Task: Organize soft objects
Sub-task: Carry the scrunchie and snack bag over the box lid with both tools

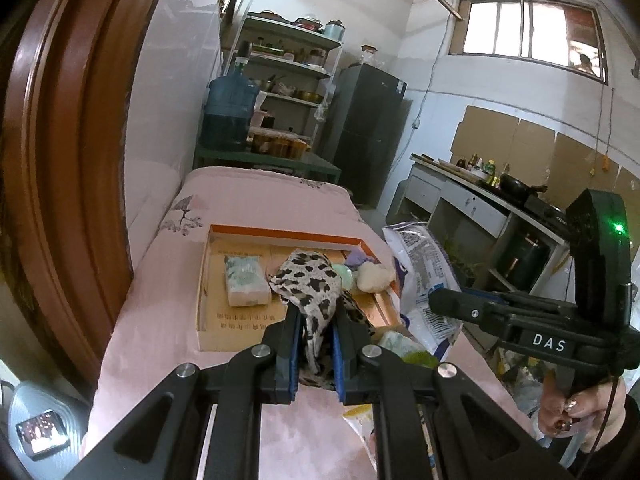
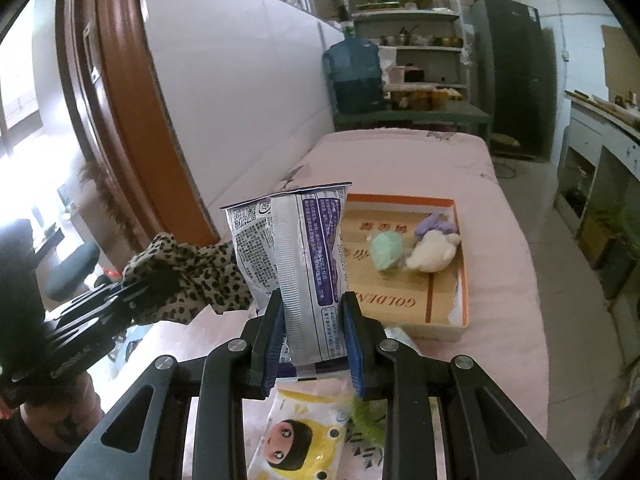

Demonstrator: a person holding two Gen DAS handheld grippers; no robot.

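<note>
My left gripper is shut on a leopard-print cloth, held above the pink bed in front of an orange-rimmed cardboard box. In the box lie a tissue pack, a green soft ball, a cream plush and a purple piece. My right gripper is shut on a silver-and-purple printed bag, lifted upright off the bed. The right wrist view also shows the leopard-print cloth at the left and the box with the plush.
A yellow packet with a cartoon face and a green fuzzy item lie on the pink bed cover below my right gripper. A brown wooden frame stands at the left. A water jug, shelves, a fridge and a counter stand beyond.
</note>
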